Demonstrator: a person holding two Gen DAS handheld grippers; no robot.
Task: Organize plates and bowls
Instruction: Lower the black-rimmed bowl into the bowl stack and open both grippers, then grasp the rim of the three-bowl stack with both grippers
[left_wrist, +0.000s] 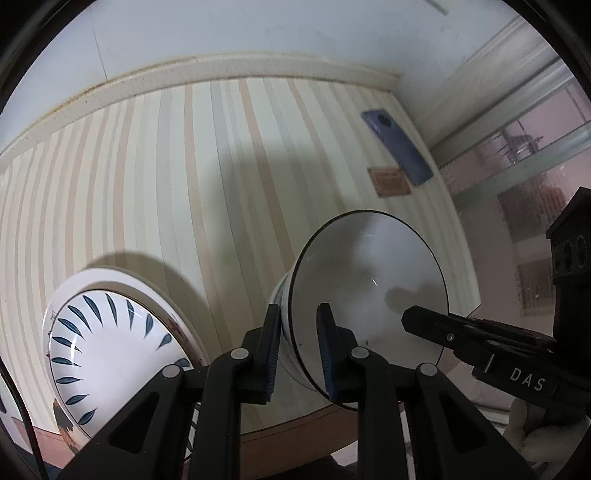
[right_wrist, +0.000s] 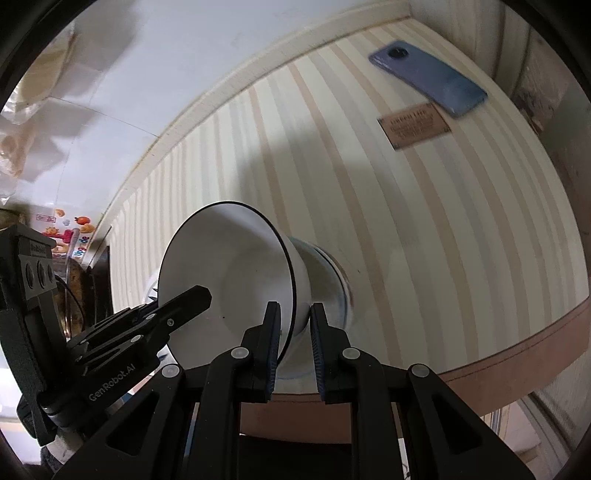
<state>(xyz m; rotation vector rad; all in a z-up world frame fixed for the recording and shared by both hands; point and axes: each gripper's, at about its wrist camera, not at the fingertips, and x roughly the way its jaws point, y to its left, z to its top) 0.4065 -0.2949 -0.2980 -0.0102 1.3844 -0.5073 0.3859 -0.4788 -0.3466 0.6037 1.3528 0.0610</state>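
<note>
While both grippers are pinching opposite sides of the white bowl's (left_wrist: 369, 291) rim, the left gripper (left_wrist: 297, 347) and right gripper (right_wrist: 294, 345) are holding it tilted over the striped bench (left_wrist: 166, 177), jaws closed on the wall; a leaf-patterned plate (left_wrist: 110, 350) is lying alongside.

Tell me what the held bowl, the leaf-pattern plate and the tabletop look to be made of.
Bowl: likely glazed ceramic; glossy white with glints and a thin dark rim line.
Plate: likely glazed ceramic too; shiny white, painted blue leaf marks.
Tabletop: striped cream-and-tan surface, smooth and faintly reflective, perhaps laminate or a vinyl cover; I cannot tell which.
</note>
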